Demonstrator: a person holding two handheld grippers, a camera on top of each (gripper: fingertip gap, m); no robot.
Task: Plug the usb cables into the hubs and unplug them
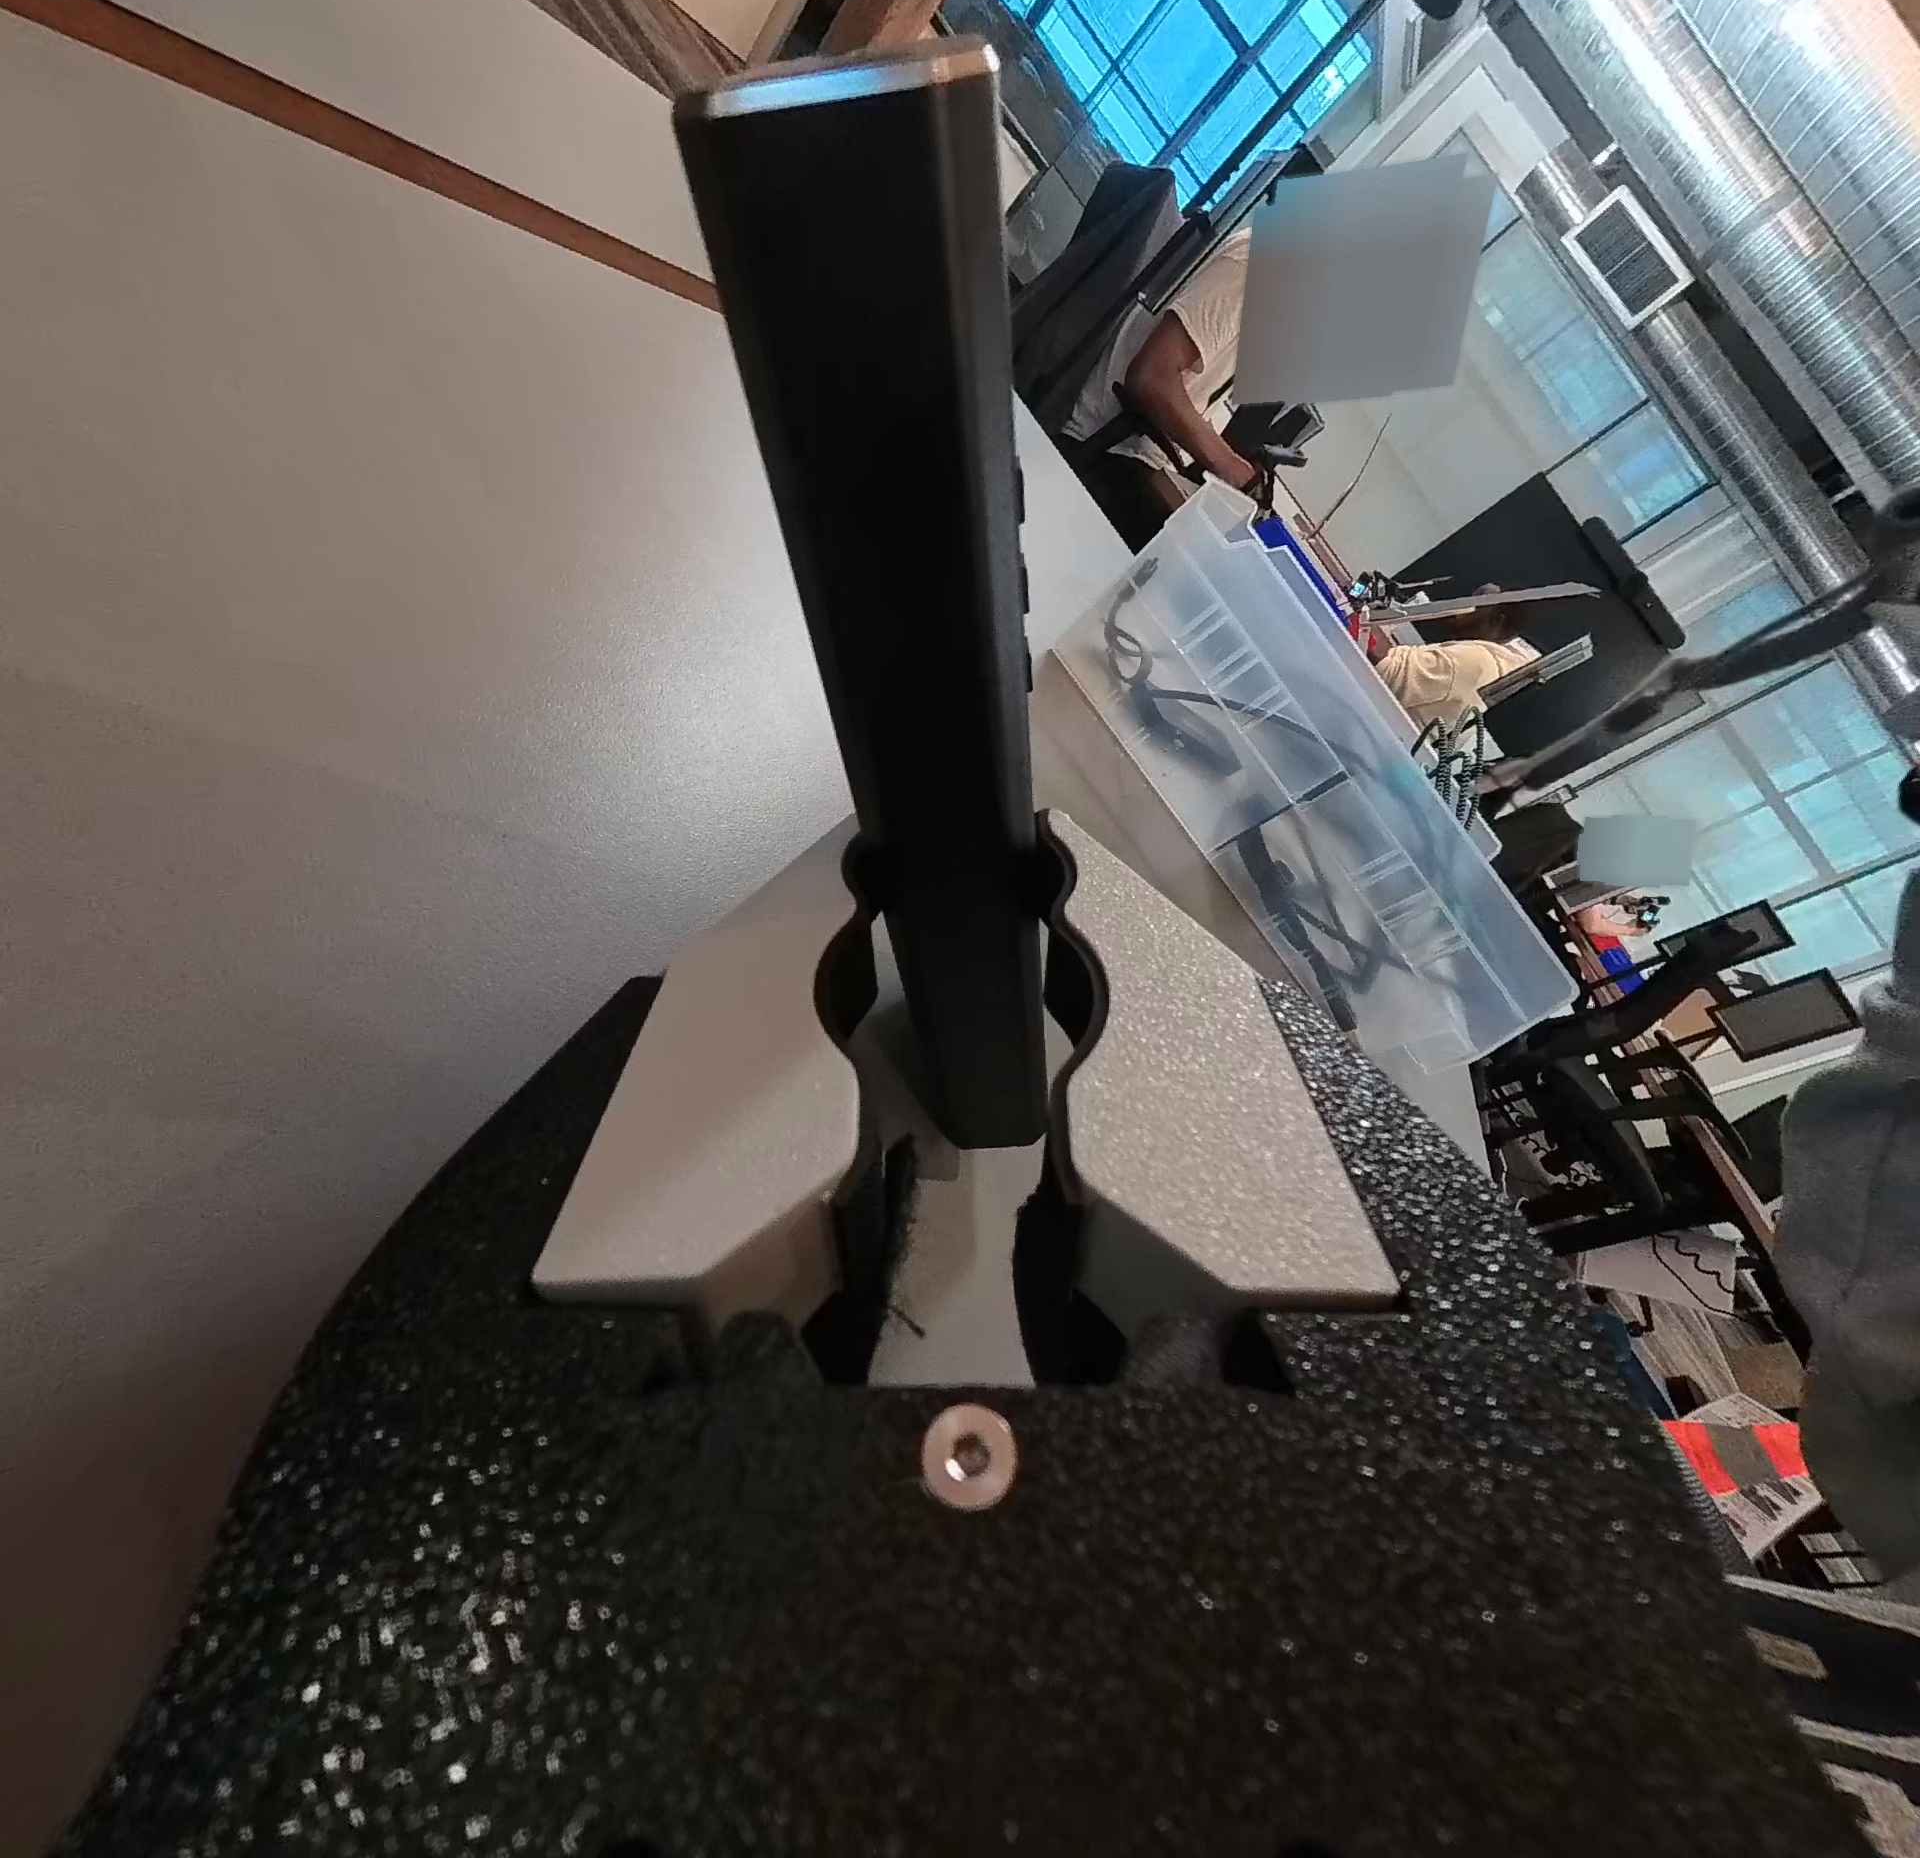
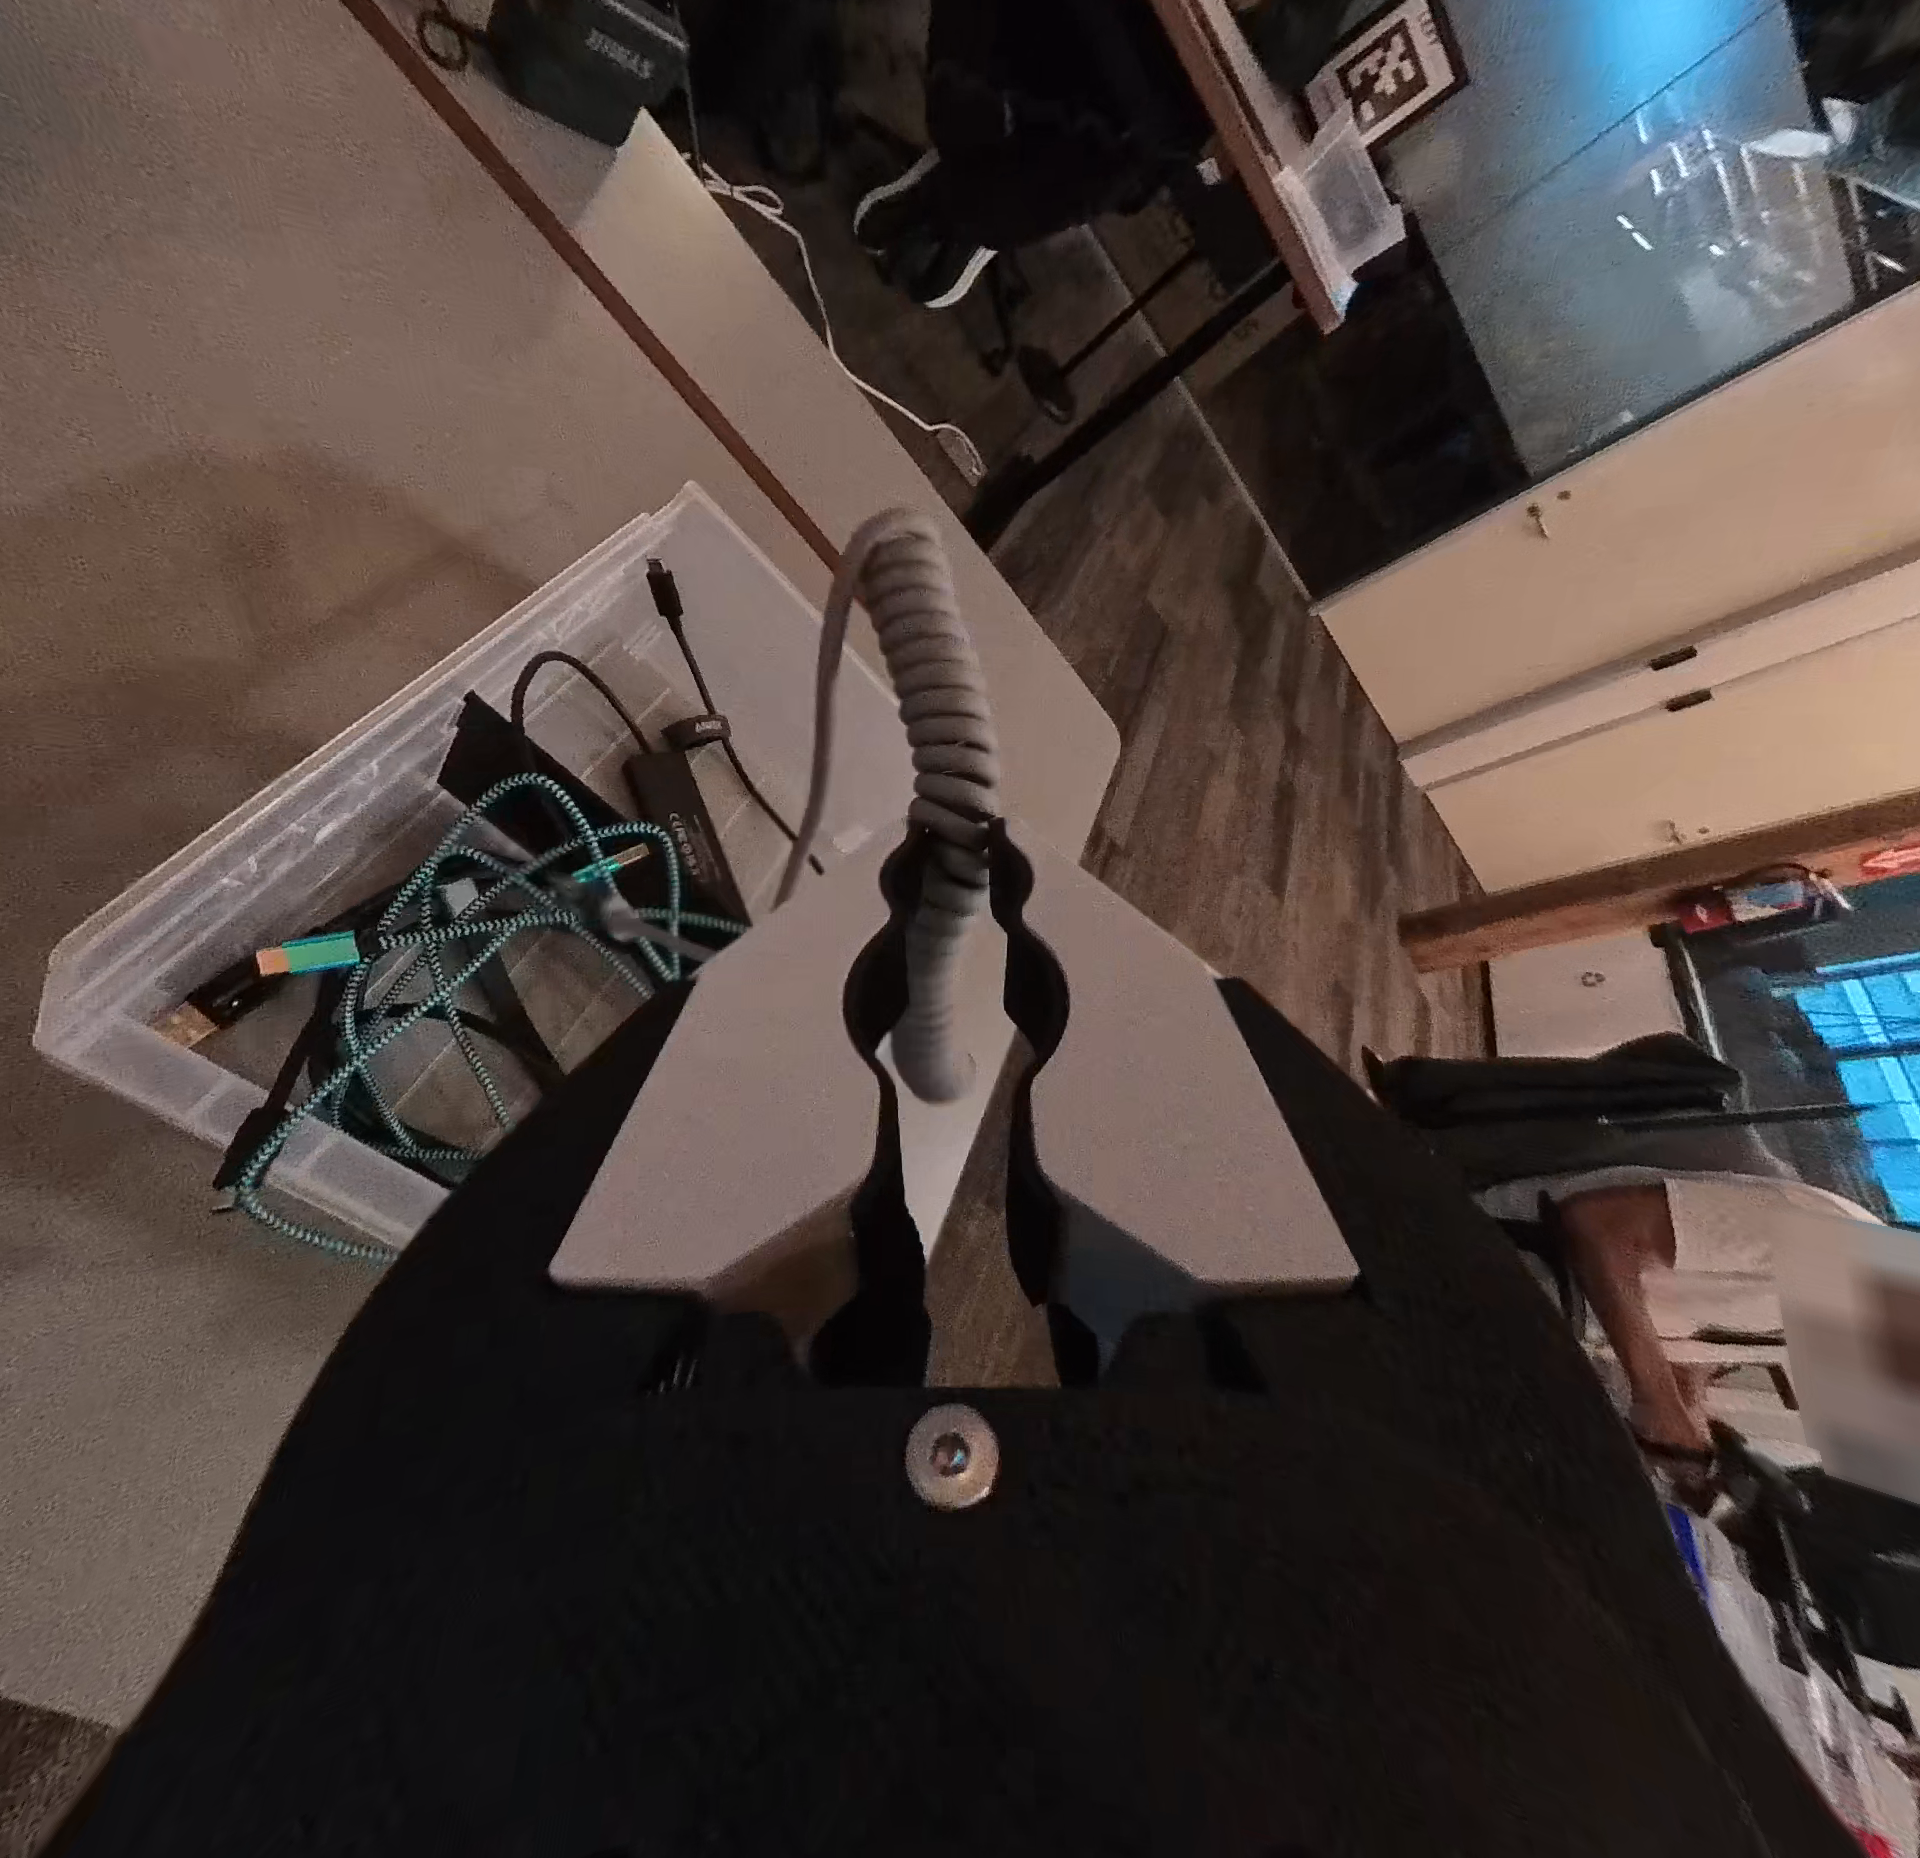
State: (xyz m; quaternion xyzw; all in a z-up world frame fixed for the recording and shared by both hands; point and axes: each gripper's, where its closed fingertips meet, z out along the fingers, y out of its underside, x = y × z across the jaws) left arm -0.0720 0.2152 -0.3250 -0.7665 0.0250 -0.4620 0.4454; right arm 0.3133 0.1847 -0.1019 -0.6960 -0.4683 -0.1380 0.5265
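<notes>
Clear bin on table: tangled cables inside, ends hard to trace. Left gripper clamped on black hub, hub projecting forward; ports hidden. Right gripper clamped on grey coiled cable, plug unseen.

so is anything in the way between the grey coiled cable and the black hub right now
Can't tell fully. The left tool grips the black hub and the right tool grips the grey coiled cable, both lifted off the table, but neither view shows the two together, nor the cable's plug.
</notes>
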